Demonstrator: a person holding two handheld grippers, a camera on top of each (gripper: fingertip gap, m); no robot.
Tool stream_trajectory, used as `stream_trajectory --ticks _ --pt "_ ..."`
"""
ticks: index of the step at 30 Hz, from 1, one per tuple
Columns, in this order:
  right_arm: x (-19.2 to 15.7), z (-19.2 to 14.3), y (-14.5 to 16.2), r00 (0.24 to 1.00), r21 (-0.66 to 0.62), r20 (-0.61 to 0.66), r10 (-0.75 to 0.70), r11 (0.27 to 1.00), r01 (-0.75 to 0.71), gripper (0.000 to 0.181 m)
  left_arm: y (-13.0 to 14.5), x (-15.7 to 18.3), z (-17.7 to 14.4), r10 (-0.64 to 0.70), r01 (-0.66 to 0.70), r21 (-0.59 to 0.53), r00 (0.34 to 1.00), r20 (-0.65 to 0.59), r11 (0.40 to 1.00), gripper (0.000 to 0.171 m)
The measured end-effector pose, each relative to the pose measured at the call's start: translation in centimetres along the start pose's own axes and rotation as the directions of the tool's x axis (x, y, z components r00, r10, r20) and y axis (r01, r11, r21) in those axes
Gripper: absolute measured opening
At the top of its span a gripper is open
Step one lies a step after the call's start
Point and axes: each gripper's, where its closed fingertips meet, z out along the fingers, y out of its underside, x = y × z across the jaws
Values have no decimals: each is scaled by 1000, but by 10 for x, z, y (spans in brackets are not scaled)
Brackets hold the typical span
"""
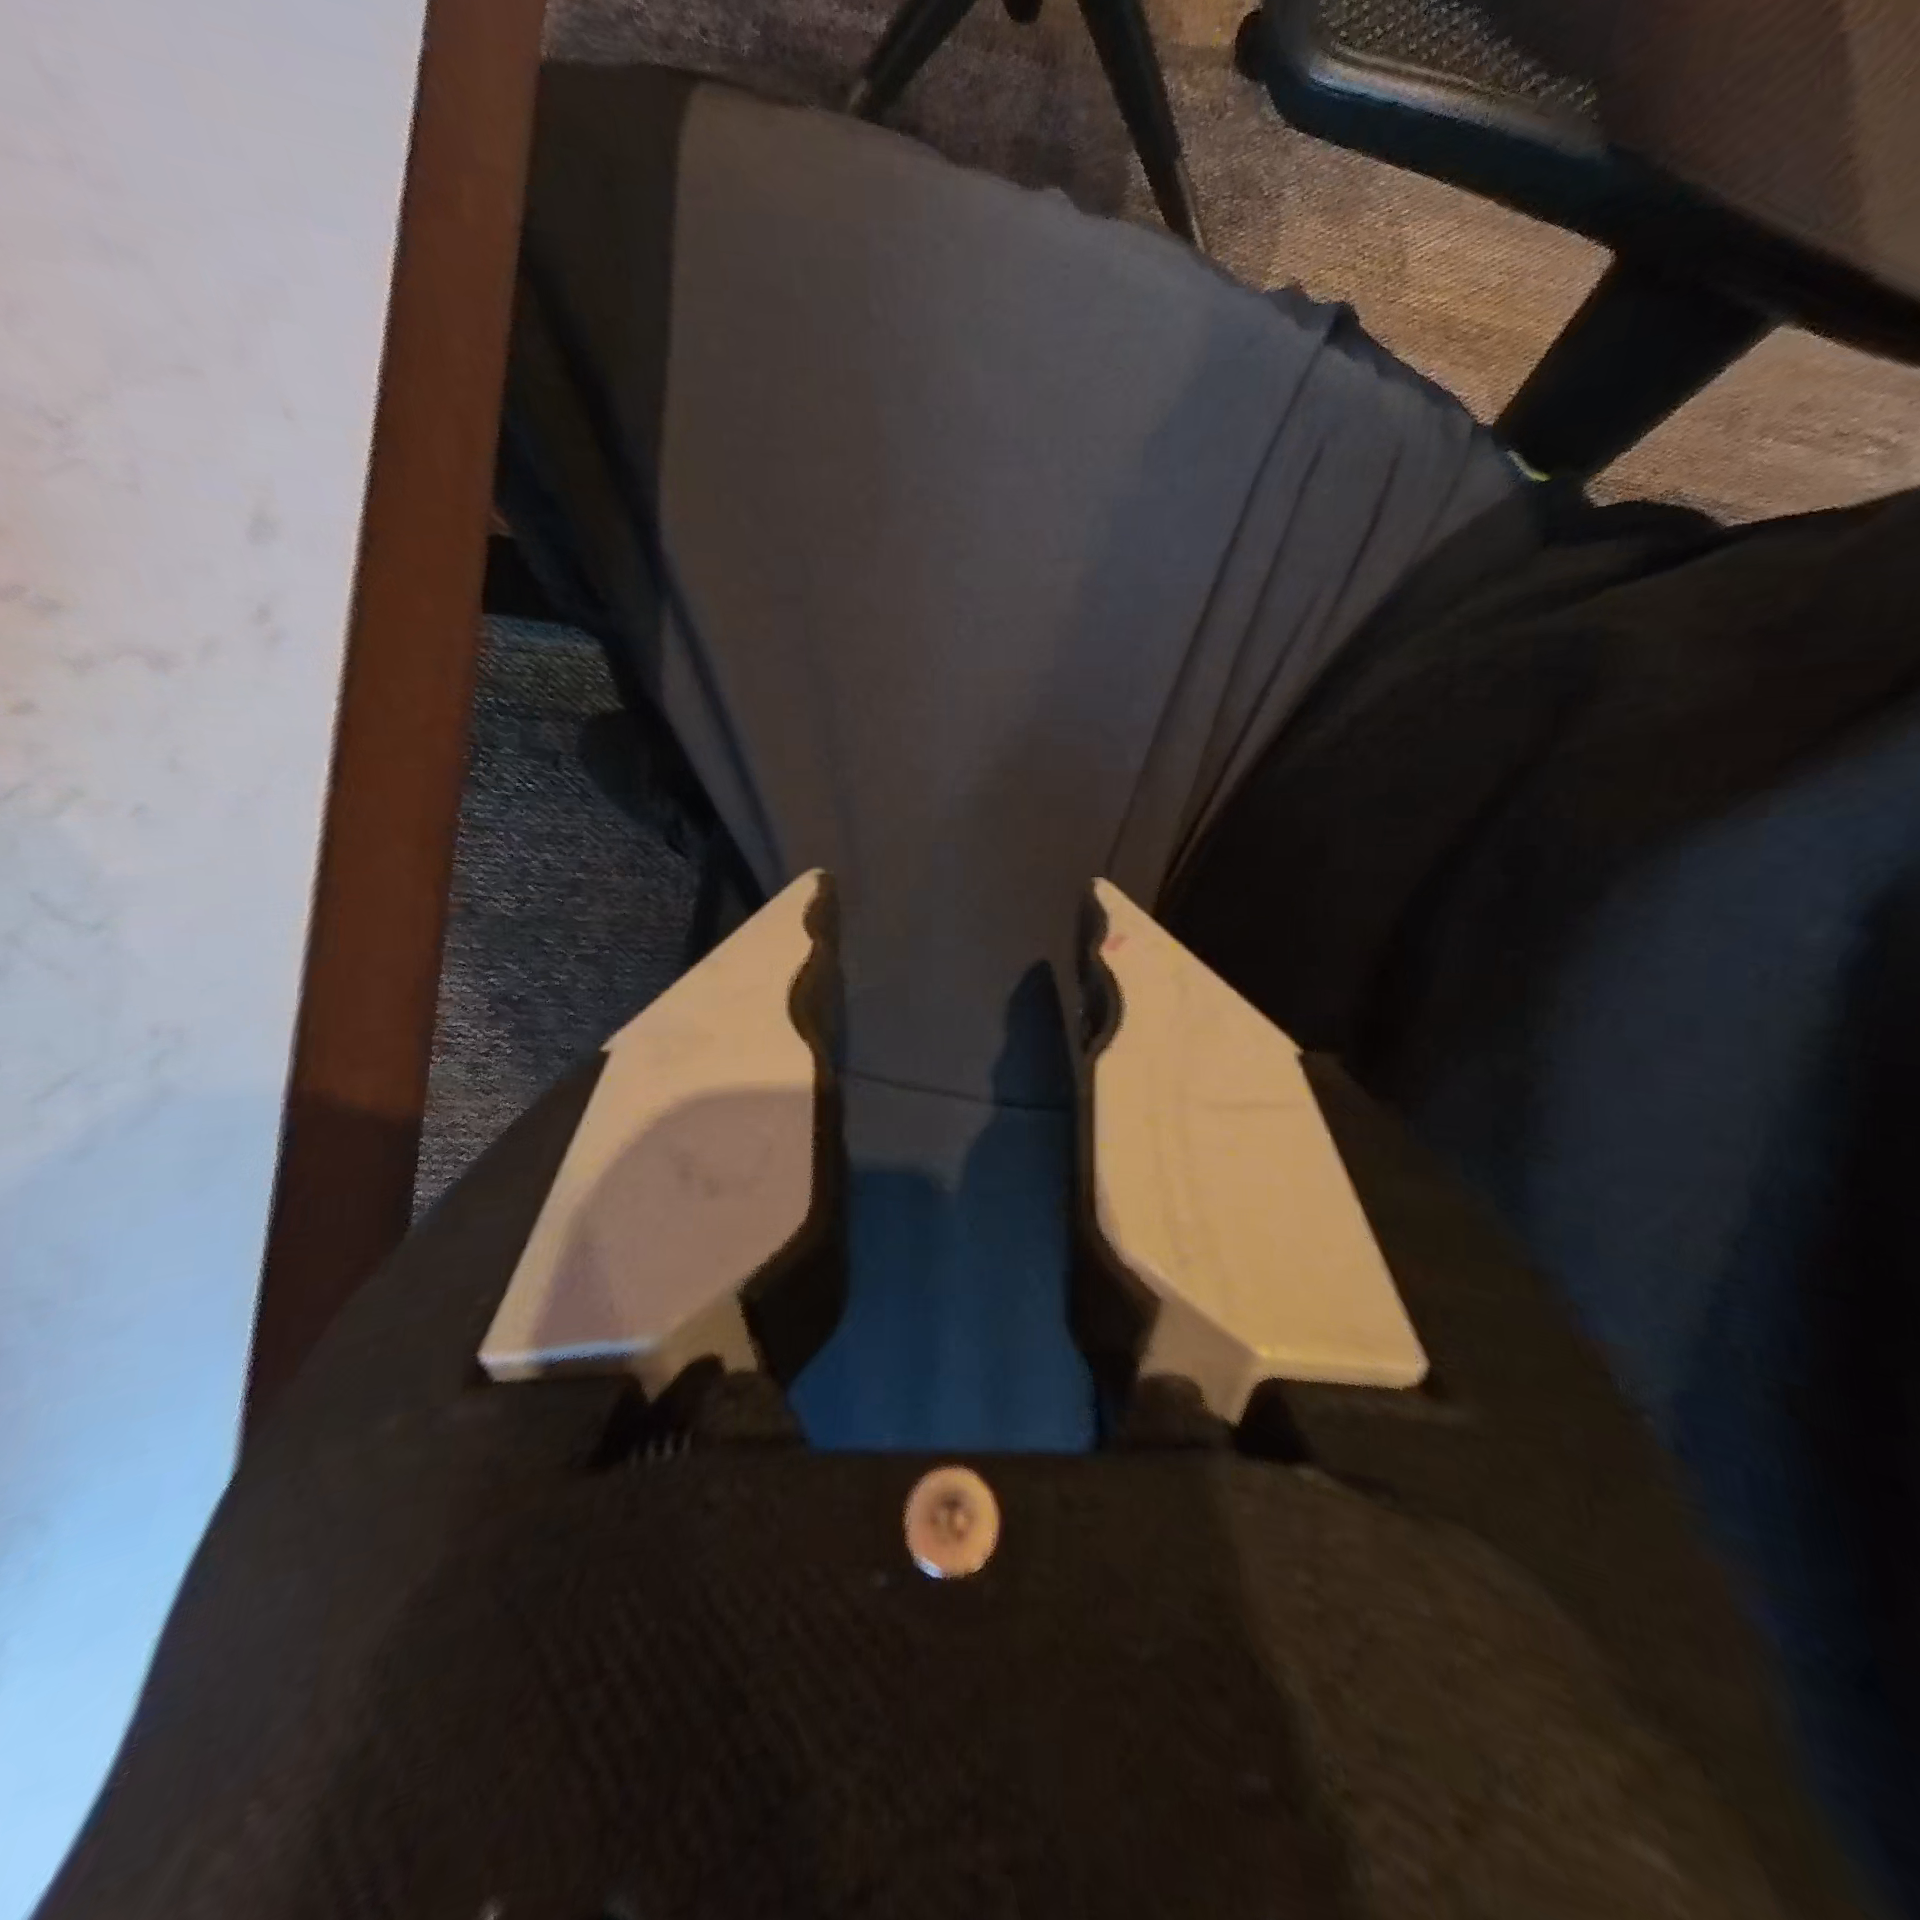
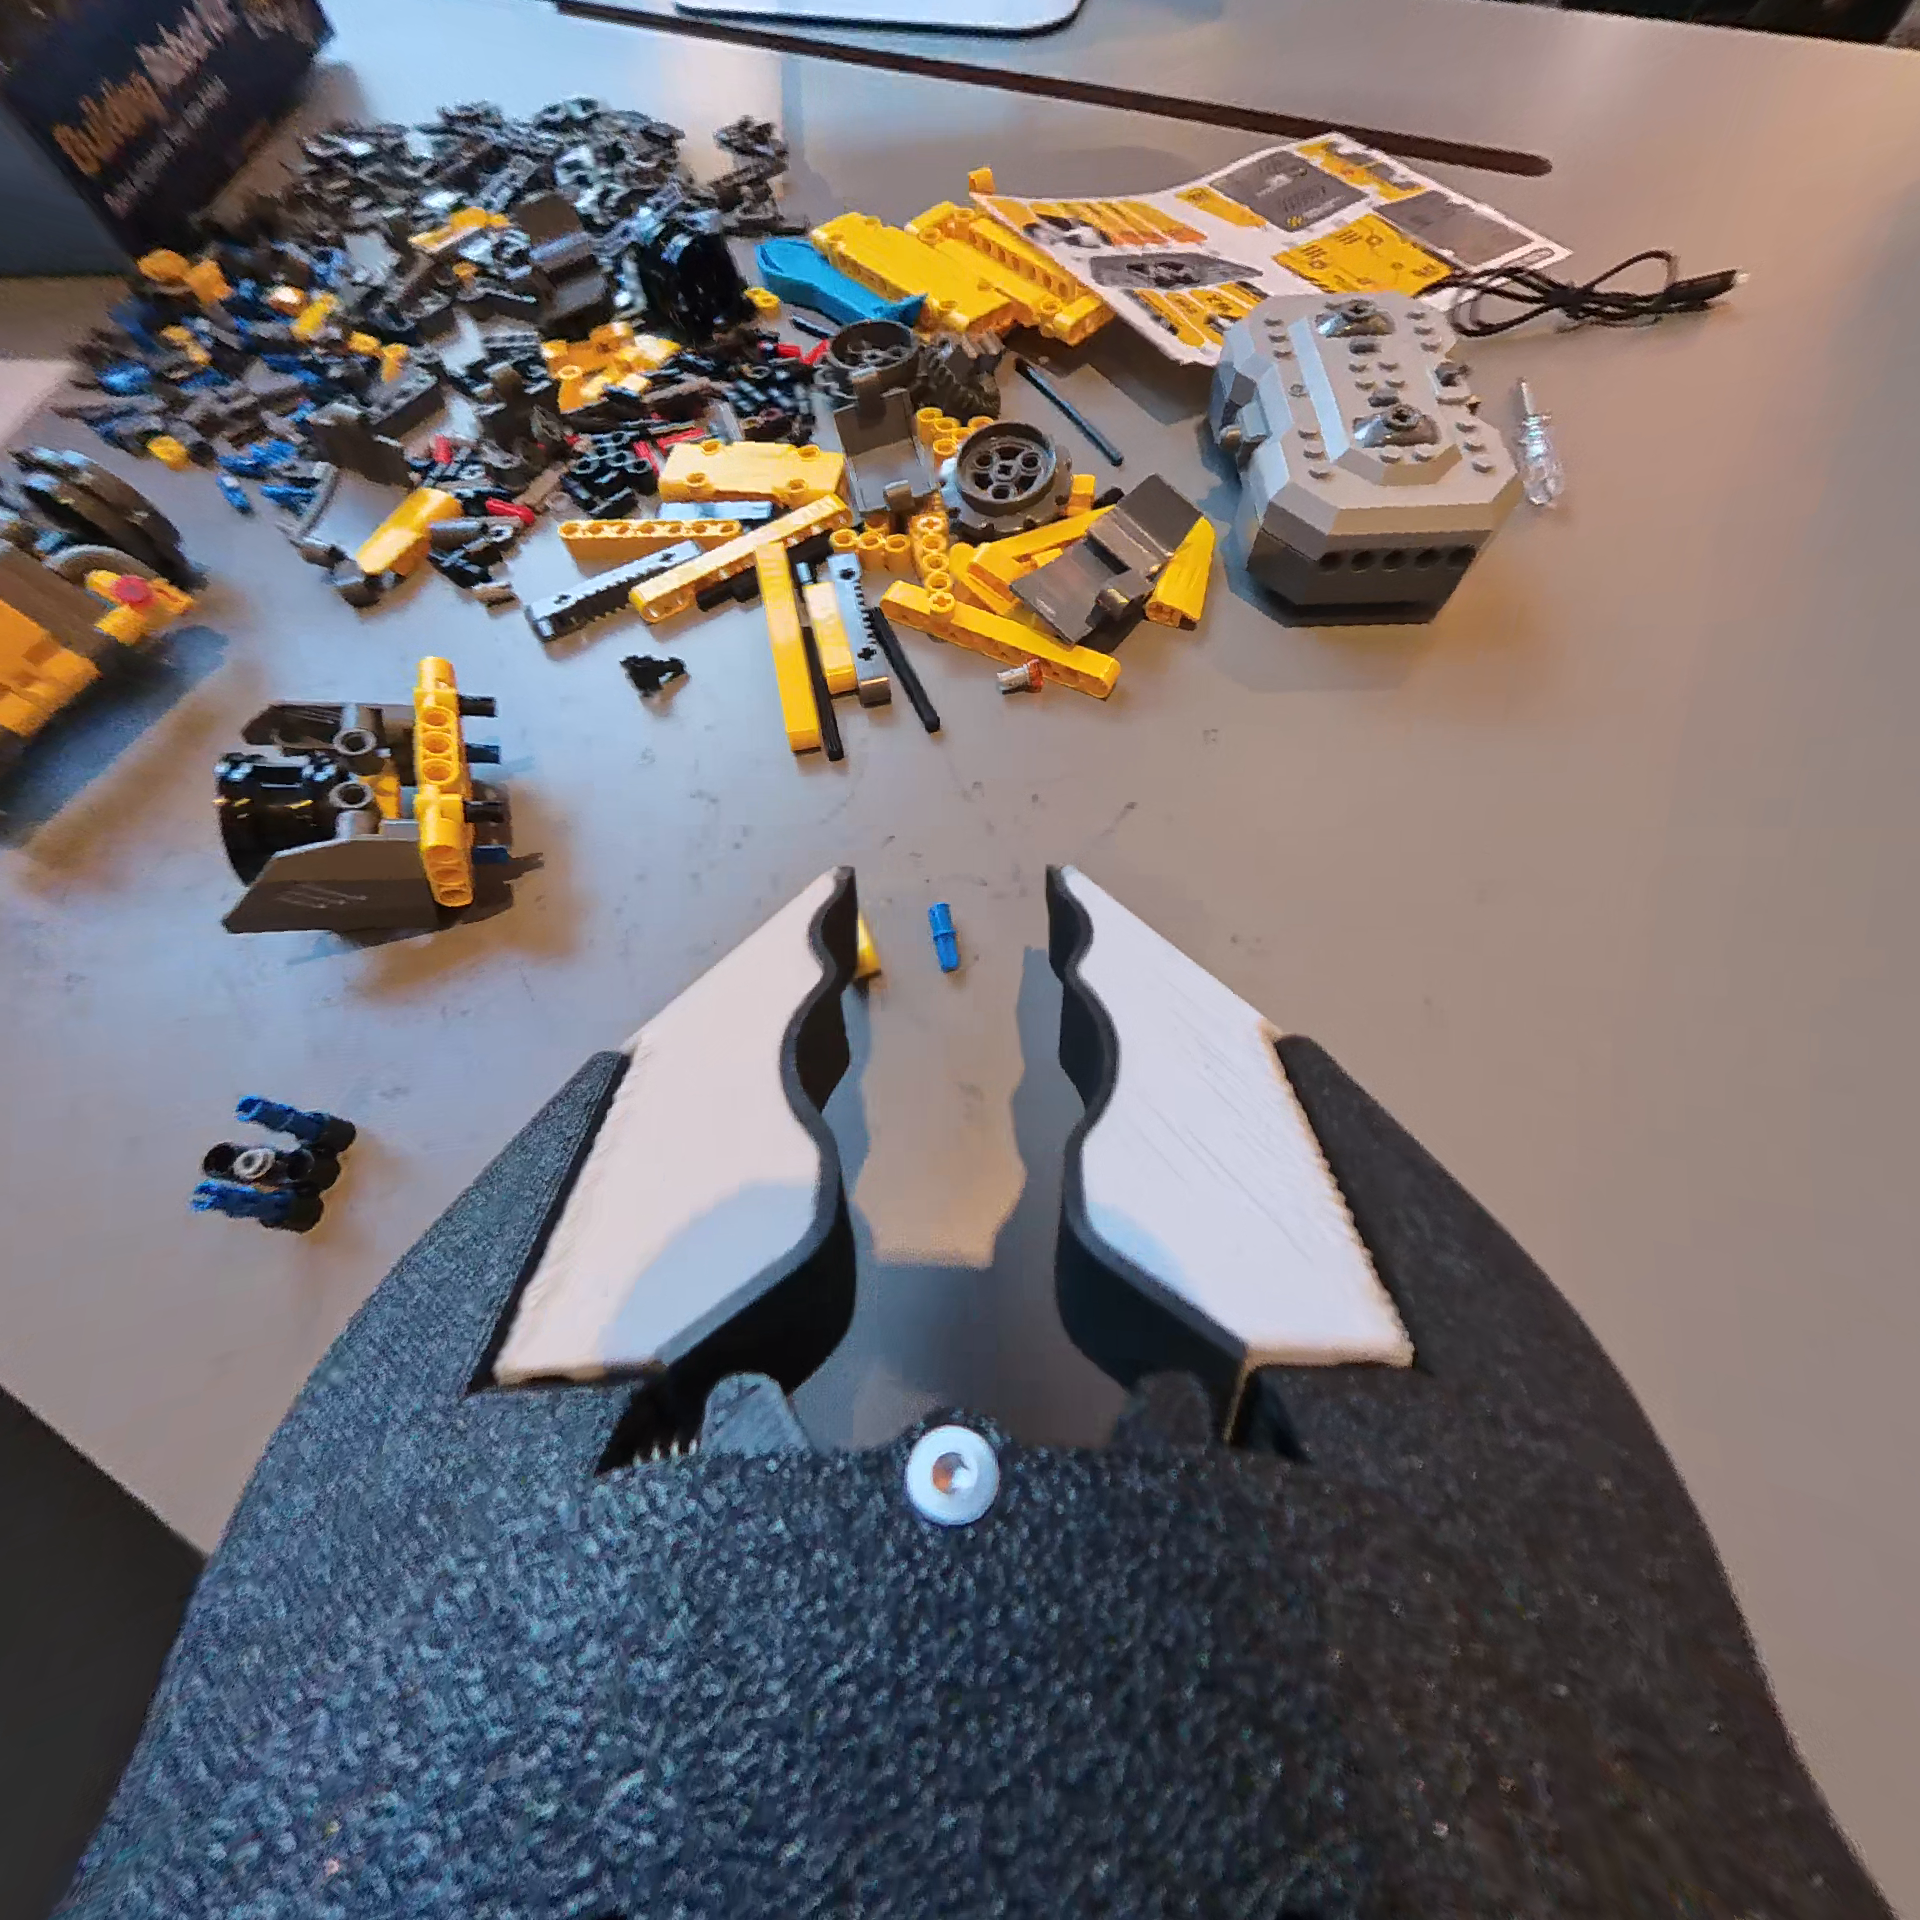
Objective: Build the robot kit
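Observation:
My right gripper [image 2: 951,883] is open and empty, low over the grey table [image 2: 1455,883]. A small blue pin [image 2: 943,935] lies on the table between its fingertips. A small yellow piece [image 2: 868,951] lies against the inner side of the left finger, partly hidden. My left gripper [image 1: 956,894] is open and empty. It hangs off the table beside the brown table edge [image 1: 416,623], pointing down at a person's leg in grey trousers [image 1: 935,571].
A pile of yellow, black and blue building pieces [image 2: 623,416] covers the far table. A part-built yellow and grey assembly [image 2: 364,821] and a small black-blue cluster [image 2: 270,1164] lie left. A grey motor block [image 2: 1361,468], sticker sheet [image 2: 1278,229] and cable [image 2: 1590,281] lie right. A chair base [image 1: 1558,208] stands on carpet. Across from one pair of fingers to the other is roughly 35 centimetres.

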Motion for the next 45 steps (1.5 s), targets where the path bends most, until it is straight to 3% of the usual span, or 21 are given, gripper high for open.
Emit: stream_trajectory --ticks 7,18,33,40,43,45 --pt "0 -1 12 999 -70 21 -51 996 52 22 -9 -2 -3 52 -54 31 997 61 998 40" --pt "-25 14 24 965 -178 82 -250 949 261 20 -27 -14 -16 113 -130 128 985 127 983 31" --pt "-35 21 22 965 -180 148 -215 954 240 7 -21 -33 -27 123 -155 141 970 207 978 28" --pt "-79 -1 -5 962 -48 266 -53 996 69 8 -29 -42 -48 204 -271 184 927 314 945 26" --pt "-117 -19 -14 927 -40 374 4 999 11 8 -43 -45 -67 245 -361 236 880 408 902 11" --pt "-146 -32 -21 895 -46 445 23 999 -3 8 -54 -50 -83 257 -423 262 831 492 867 11"
